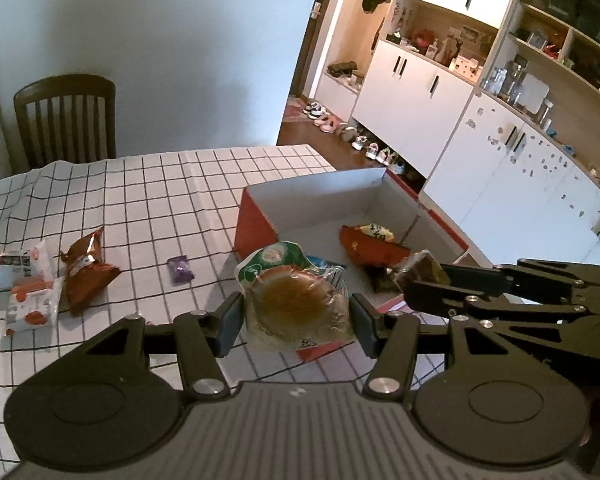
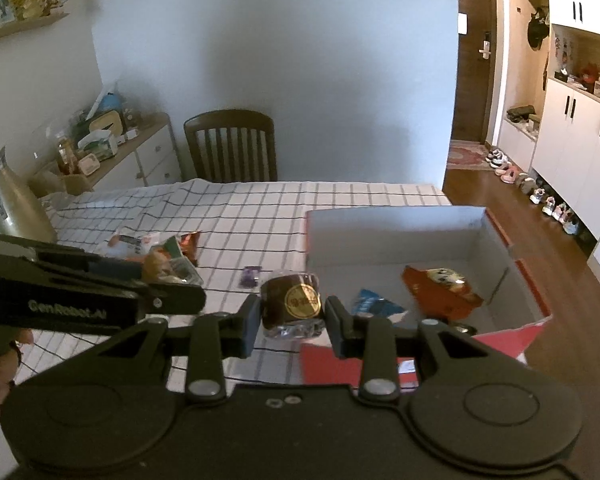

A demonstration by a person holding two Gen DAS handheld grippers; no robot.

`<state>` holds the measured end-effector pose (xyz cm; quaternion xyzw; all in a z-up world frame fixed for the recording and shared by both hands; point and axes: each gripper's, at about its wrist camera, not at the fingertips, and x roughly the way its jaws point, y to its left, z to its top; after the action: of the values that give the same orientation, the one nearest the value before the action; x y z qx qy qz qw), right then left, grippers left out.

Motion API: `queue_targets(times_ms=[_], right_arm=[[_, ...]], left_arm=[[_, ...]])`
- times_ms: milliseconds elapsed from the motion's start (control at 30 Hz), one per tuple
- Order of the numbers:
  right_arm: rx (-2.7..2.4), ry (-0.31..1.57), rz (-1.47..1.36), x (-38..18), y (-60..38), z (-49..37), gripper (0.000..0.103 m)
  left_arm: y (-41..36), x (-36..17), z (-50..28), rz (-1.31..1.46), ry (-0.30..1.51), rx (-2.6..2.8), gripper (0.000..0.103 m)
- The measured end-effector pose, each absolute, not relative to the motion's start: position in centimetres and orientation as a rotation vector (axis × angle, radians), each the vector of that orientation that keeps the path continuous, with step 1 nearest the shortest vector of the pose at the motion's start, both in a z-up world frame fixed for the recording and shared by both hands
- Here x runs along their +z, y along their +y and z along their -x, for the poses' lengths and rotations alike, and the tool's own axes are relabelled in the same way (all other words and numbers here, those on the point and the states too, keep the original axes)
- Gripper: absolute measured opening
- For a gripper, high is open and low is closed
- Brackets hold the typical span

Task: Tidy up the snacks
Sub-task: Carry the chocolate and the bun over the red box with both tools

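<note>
The left gripper [image 1: 297,322] is clamped on a clear-wrapped round pastry [image 1: 296,304], golden-brown w/ a green-and-white end to the pack, held up in the air just short of the red box [image 1: 256,228]. Looks light and soft; the film crinkles and the cake inside would squash if squeezed harder. The pads sit on the pack's two sides across the cake, prob. the best spot, since the loose film ends would slip.

The right gripper [image 2: 291,316] is closed narrow on a small dark brown cake w/ a gold round label [image 2: 292,300], also film-wrapped, also carried above the table near the box's near corner. Small, light, a bit firmer-looking, but shiny wrap = slippery.

Inside the box, on its white floor: an orange snack bag [image 2: 440,292] and a blue-white packet [image 2: 374,302]. Plenty of bare floor left, so both held items should drop in w/o stacking.

Left on the table, well apart from the box: a brown crinkly bag [image 1: 86,272], orange-and-white packs [image 1: 30,304] beside it, and a small purple sweet [image 1: 180,269] between them and the box. All soft pouches, best grabbed mid-body.

Surface is a white cloth w/ black grid [image 1: 160,200], wrinkled toward the far side; it could drag under a low grab. Beyond: a wooden chair [image 2: 232,144] at the pale wall, white cupboards [image 1: 416,96] w/ cluttered shelves, shoes along the wood floor [image 2: 520,180].
</note>
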<state>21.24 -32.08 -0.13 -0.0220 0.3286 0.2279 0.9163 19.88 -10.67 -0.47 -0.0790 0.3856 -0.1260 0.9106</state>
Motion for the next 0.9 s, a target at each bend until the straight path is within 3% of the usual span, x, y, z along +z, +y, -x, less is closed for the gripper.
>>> queue_targets(times_ms=[900], right_arm=[[0.354, 0.766, 0.09, -4.7, -41.8, -31.5, 0.034]], left_arm=[[-21.9, -4.7, -32.4, 0.083, 0.891, -0.208, 0.058]])
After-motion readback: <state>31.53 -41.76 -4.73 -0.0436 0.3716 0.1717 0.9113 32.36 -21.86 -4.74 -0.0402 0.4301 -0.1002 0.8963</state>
